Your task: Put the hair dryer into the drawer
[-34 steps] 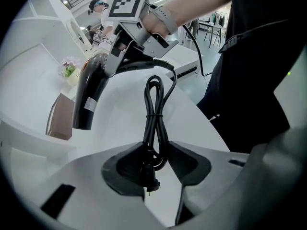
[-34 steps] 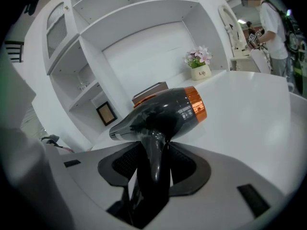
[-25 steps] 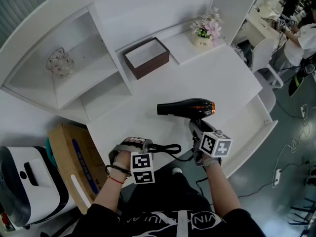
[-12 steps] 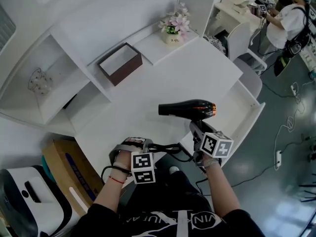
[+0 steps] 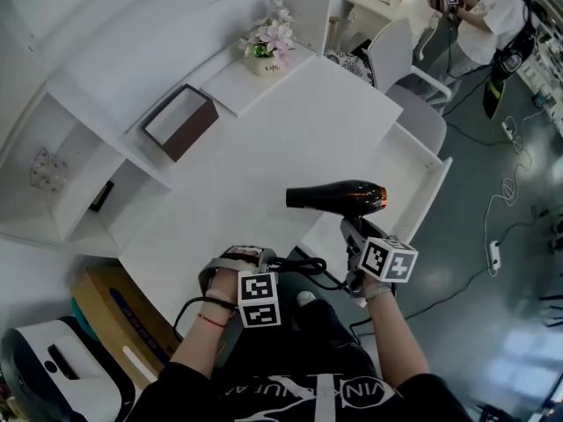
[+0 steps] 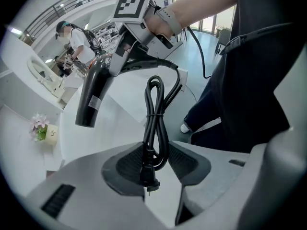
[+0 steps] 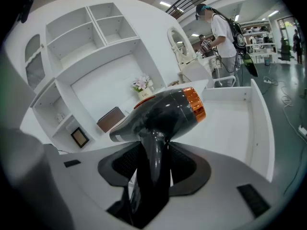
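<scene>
Fingers (image 7: pixel 186 163) of the right gripper (image 7: pixel 153 163) clamp the hair dryer (image 5: pixel 339 196) by its handle, so this looks like the carry step.
The left gripper (image 6: pixel 156 164) pinches the cord bundle (image 6: pixel 154 119). The dryer is in the air at the edge of the open drawer (image 5: pixel 406 176) — next, probably, lower both inside.

Large open hall — white dressing desk (image 5: pixel 290 139), shelving (image 5: pixel 79 183)

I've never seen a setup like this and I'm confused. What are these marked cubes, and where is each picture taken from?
No robot here: a person holds a hand-held gripper in each hand, and the cubes are parts of them. One picture looks down from a head camera; the others come from cameras riding on each one. The right hand-held gripper clamps the handle of the black hair dryer; the left hand-held gripper clamps its bundled cord. Below lie a white desk and its open drawer.
</scene>
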Demonstrator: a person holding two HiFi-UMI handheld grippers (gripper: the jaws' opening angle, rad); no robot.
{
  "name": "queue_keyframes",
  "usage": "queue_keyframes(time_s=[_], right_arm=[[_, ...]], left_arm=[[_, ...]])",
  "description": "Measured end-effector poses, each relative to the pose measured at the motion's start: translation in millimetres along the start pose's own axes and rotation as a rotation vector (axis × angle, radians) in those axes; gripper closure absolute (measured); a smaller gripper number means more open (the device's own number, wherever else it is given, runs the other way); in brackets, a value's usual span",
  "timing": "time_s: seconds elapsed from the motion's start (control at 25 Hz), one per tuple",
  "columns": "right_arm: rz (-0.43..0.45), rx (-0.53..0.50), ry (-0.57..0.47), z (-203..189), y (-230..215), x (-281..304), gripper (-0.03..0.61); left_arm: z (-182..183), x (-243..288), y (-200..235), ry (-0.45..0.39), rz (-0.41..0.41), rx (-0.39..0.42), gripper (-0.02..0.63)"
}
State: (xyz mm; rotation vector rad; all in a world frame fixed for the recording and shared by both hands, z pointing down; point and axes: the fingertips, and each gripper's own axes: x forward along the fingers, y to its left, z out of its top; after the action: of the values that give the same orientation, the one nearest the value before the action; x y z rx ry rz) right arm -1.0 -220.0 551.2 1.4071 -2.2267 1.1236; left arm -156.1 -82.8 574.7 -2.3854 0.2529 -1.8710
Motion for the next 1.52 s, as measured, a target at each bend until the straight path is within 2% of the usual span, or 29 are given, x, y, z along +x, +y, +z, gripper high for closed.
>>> queue_keyframes(time_s=[0.68, 1.0, 1.28, 1.52], right_arm=[[-0.11, 0.125, -0.068, -15.3, -77.2, -54.2, 0.402], [-0.151, 0.152, -0.07, -22.1, -105.4, -74.7, 0.402], [-0.149, 0.113, -0.017, -23.0, -127.9, -74.7, 0.402], [-0.106, 0.054, 0.096, -21.5, -141.8, -52.4, 0.402]], left_arm=[[65.8, 28.3, -0.8, -0.026, -0.054, 0.16, 0.449], [95.0, 40.3, -3.4, -0.038, -0.087, 0.221, 0.449], [118.2, 55.9, -7.3, -0.027, -0.097, 0.198, 0.449], [128.3, 67.3, -7.8, 0.004, -0.086, 0.097, 0.449]])
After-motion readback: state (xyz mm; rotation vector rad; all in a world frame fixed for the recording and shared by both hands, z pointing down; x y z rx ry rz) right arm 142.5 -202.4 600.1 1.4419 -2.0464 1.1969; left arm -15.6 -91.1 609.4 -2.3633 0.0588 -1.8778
